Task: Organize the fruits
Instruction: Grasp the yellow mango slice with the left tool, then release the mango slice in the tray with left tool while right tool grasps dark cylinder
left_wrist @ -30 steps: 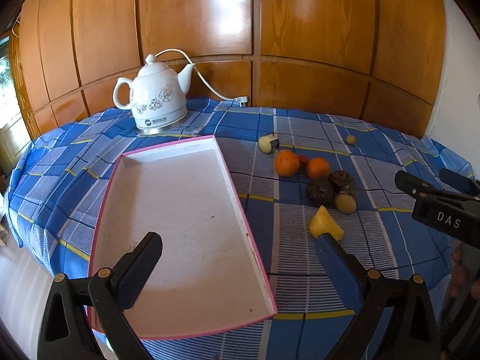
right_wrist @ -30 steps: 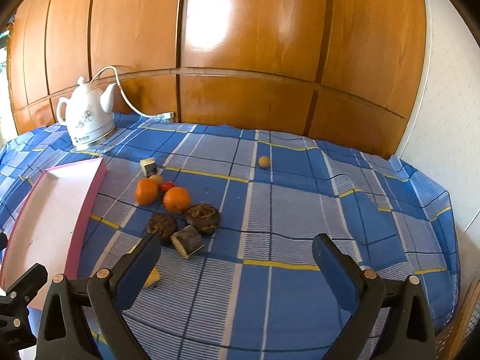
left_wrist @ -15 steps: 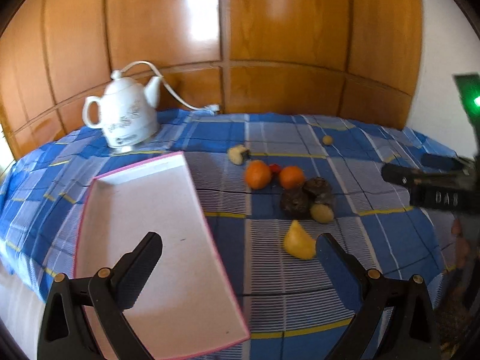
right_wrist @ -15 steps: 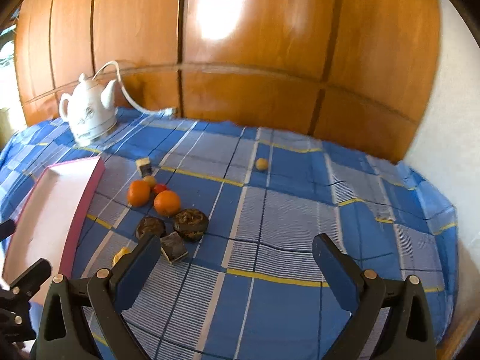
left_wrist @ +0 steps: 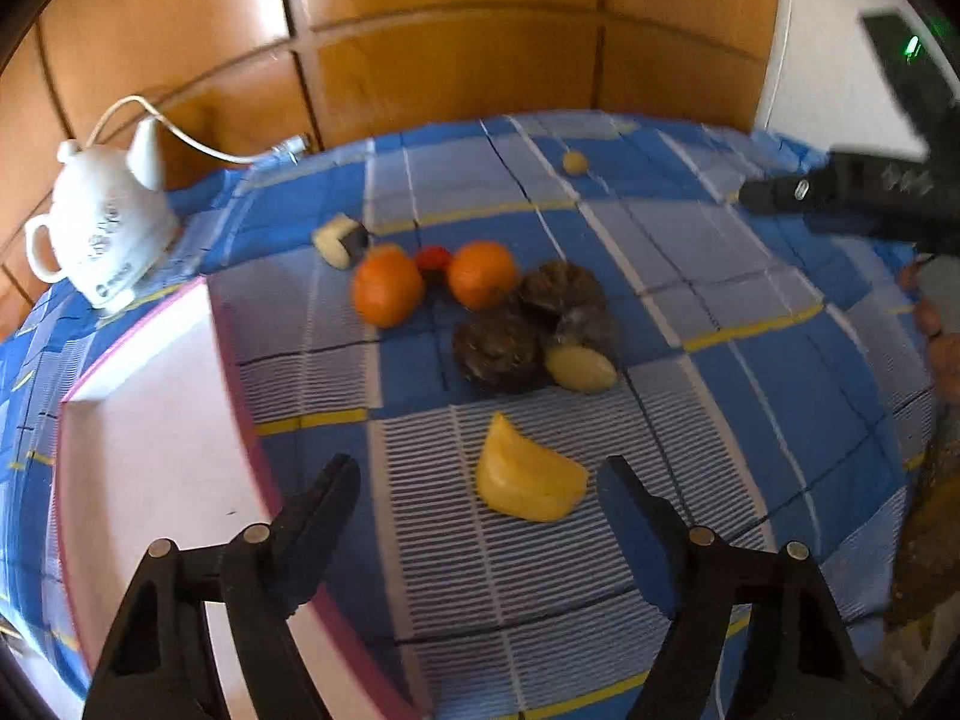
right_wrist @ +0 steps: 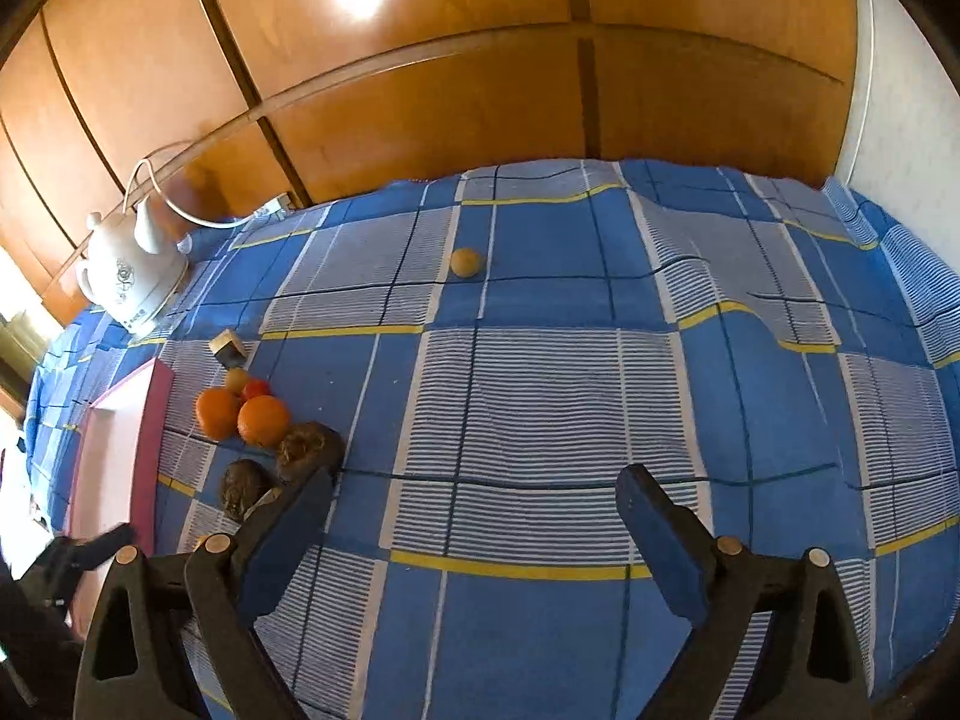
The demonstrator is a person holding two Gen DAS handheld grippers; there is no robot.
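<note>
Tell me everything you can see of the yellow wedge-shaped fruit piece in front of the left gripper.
The yellow wedge is a smooth, waxy-looking chunk, pointed at its far tip and broader and rounded toward the camera. It lies on its side on a striped patch of the blue plaid tablecloth, apart from the cluster of oranges and brown fruits behind it. It sits just ahead of the left gripper, roughly between the fingers' tips; the jaws are closing but neither pad touches it. The pink-edged tray lies to its left.
</note>
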